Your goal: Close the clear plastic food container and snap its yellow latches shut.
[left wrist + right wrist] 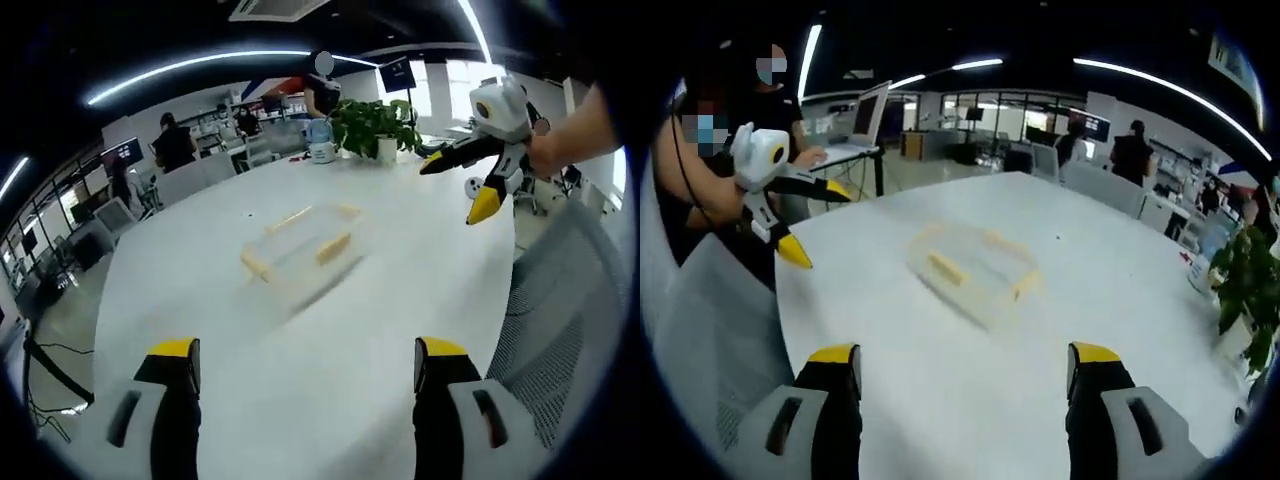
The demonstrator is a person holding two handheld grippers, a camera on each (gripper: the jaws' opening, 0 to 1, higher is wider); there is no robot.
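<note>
Resting on the white table [400, 300], the clear plastic container [300, 252] sits at about 12 o'clock from the left gripper [305, 372], well apart from it, and likewise ahead of the right gripper [960, 378] in the right gripper view [975, 268]. Both views are motion-blurred, so whether the lid sits fully seated cannot be told. Yellow latches [334, 248] show along its sides.

Both pairs of jaws stand wide apart and hold nothing. The right gripper also appears at 2 o'clock in the left gripper view [478, 178], raised above the table with its jaws spread; the left one shows at 10 o'clock in the right gripper view [805, 222], also spread.

As a judgement, the container looks light, thin-walled and rigid but slick, likely to skate on the smooth tabletop when pressed from one side. Steadying the lid from above with one gripper while the other pushes a latch down at its outer edge would suit it; the latches are the firmest places to press.

A potted plant [378, 124] stands at the far edge. No brand, label or writing can be read.
</note>
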